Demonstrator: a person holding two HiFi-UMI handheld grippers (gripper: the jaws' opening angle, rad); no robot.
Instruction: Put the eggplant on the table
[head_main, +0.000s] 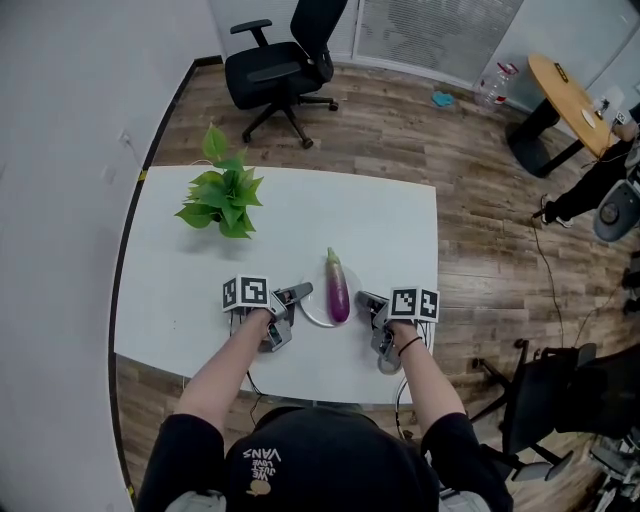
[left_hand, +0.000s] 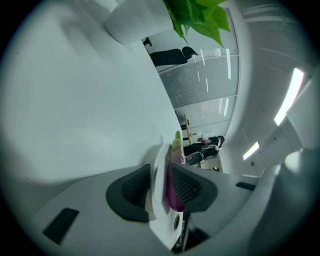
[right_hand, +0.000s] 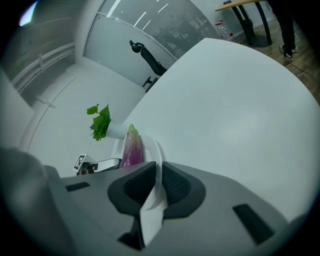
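Left gripper (head_main: 295, 294) stands with jaws spread loosely around the near-left rim of the white plate (head_main: 309, 313) while the right gripper (head_main: 366, 301) pinches the opposite rim, apparently steadying it because the eggplant (head_main: 338, 289) lies on that plate, not yet directly on the table (head_main: 300, 210).

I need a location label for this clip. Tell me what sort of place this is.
Most likely an office or meeting room: a black swivel chair stands beyond the white table, a round wooden table sits at the far right, and the floor is wood-look planking.
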